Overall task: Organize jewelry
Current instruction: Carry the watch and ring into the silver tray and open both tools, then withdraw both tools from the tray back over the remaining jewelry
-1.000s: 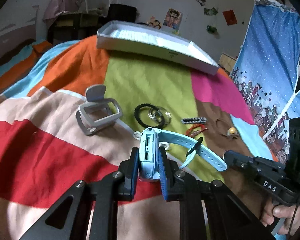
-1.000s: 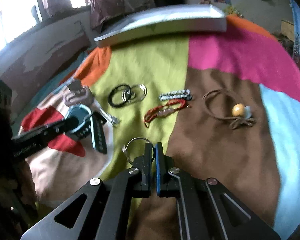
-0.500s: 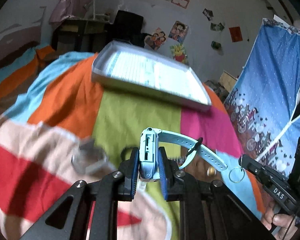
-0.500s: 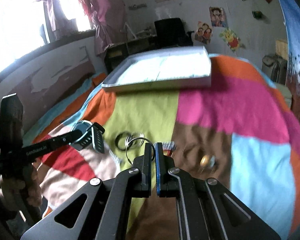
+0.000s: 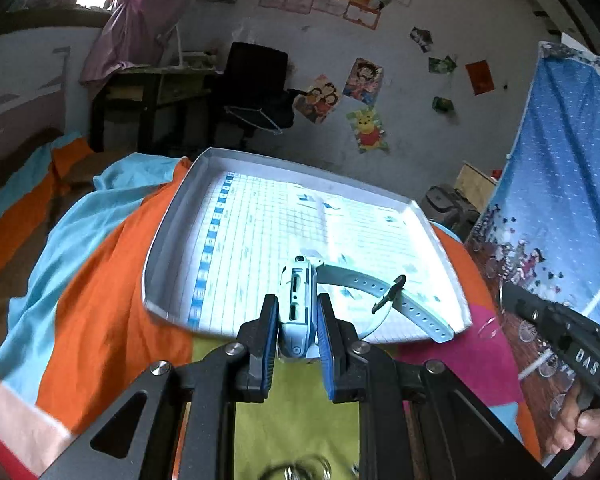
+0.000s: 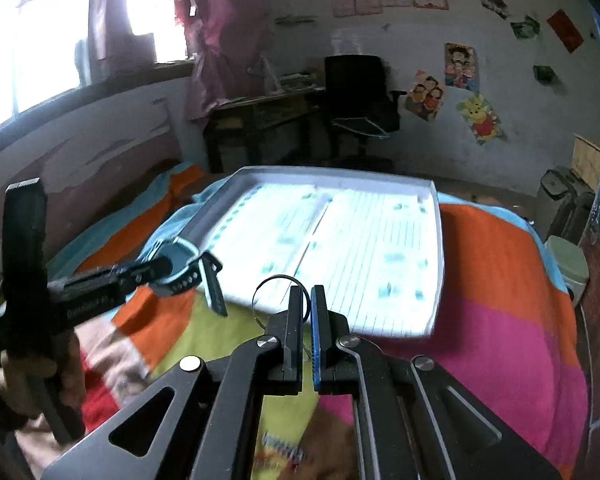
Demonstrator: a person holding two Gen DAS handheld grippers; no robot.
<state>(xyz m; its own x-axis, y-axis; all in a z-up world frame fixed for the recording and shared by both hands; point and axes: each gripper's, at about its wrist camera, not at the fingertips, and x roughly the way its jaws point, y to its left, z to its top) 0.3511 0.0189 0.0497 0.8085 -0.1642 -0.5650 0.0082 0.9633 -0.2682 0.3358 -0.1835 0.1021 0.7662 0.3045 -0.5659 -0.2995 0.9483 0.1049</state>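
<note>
both grippers have come up off the patchwork bedspread (image 5: 100,320) since a second ago and now hang at the near edge of the shallow white tray (image 5: 172,240); the loose bracelets, hair ties and the grey watch stand that filled my view then have dropped out below, only a blurred ring of them showing at the bottom edge of the left view.

on my left gripper (image 5: 298,320) the jaws are narrow, clamped on the case of the light blue smartwatch (image 5: 298,300), which stands on edge between the pads with its strap trailing right over the tray's near right corner. it tilts downward toward the tray floor, which is lined with a printed grid sheet.

my right gripper (image 6: 307,308) has its jaws all but together, pinching a thin metal ring (image 6: 274,280) that pokes out to the left of the fingertips, above the tray's near edge. it too angles down.

in the right view the left hand (image 6: 40,376) grips its handle, carrying the watch at the tray's near left corner. in the left view the right hand (image 5: 584,432) shows low at the right edge.
</note>
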